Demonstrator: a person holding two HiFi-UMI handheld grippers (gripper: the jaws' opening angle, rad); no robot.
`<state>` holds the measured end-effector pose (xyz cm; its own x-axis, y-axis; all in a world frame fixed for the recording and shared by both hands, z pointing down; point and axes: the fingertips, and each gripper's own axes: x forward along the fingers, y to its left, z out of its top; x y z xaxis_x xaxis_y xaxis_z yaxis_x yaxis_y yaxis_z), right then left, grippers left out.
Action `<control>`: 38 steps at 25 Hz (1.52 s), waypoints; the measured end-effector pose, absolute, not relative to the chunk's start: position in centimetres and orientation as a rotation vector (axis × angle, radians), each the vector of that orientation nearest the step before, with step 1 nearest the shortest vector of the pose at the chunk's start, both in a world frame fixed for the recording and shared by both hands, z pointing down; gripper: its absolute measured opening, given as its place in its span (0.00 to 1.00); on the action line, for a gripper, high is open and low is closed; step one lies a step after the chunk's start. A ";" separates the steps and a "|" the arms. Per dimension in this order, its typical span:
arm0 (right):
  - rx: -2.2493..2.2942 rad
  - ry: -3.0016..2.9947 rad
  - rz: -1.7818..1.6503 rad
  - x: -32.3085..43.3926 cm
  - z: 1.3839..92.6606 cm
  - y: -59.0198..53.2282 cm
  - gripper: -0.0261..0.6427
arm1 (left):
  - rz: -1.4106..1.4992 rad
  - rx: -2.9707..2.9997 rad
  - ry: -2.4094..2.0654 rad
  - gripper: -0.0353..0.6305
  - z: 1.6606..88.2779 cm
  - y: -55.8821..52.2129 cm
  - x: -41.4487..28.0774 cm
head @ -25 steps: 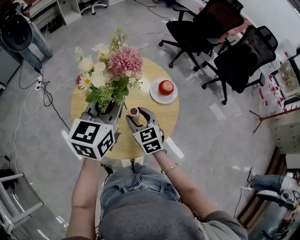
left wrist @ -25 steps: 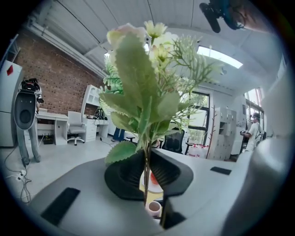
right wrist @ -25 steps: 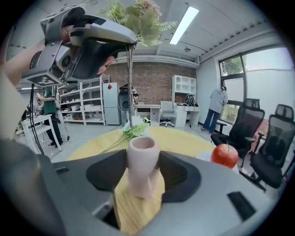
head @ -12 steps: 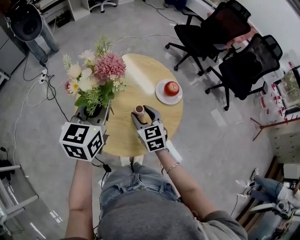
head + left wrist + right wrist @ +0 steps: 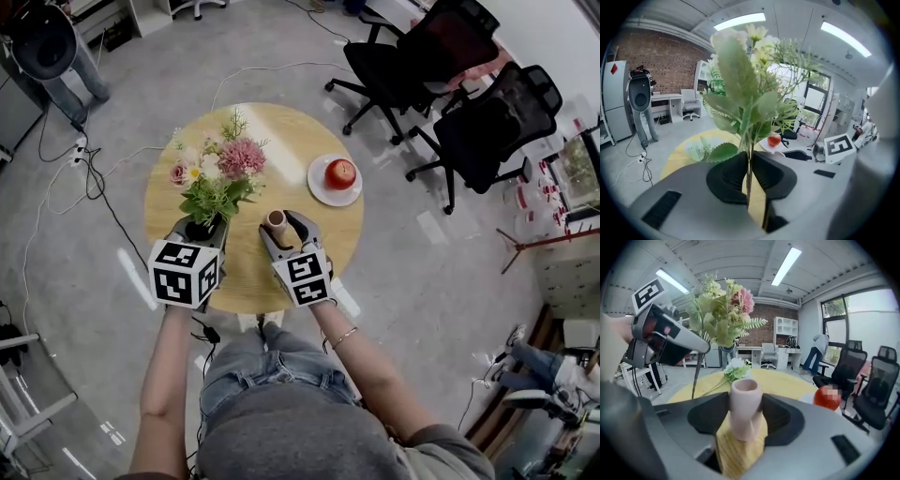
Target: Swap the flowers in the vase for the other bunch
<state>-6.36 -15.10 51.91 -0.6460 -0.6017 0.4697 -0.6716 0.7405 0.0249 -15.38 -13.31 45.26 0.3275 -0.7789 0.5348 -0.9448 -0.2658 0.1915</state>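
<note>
The left hand-held gripper (image 5: 749, 179) pinches the stems of the pink bunch (image 5: 745, 93) over the tabletop (image 5: 281, 141). The right hand-held gripper (image 5: 745, 417) grips the upright pink vase (image 5: 745, 399); a white bunch (image 5: 735, 369) lies beyond it.

Right gripper (image 5: 280, 225), clamped on the vase (image 5: 275, 221): bare worktop (image 5: 281, 141) ahead, open to the far edge. Ahead and to its right, a plate (image 5: 319, 190) with an apple (image 5: 340, 173) obstructs. To its left, the bouquet (image 5: 225, 169) clamped in the left gripper (image 5: 202, 228) fills the space; a second bunch (image 5: 733, 369) lies beyond it.
</note>
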 end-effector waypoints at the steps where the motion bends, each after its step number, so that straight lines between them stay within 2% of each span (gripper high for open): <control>1: 0.968 -2.486 0.209 -6.6 51.9 -15.0 0.39 | 0.479 2.115 -1.501 0.12 46.0 -13.5 -15.4; 14: 0.975 -2.488 0.219 -6.6 51.9 -15.0 0.39 | 0.625 2.074 -1.342 0.12 51.9 -17.2 -12.8; 38: 0.994 -2.488 0.245 -6.2 51.9 -15.4 0.39 | 0.641 1.902 -1.282 0.13 58.6 -20.0 -12.0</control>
<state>-6.25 -15.42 51.89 -0.6406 -0.6094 0.4671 -0.6888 0.7249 0.0012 -11.97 -19.96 58.57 0.3753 -0.5561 0.7416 -0.9269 -0.2251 0.3002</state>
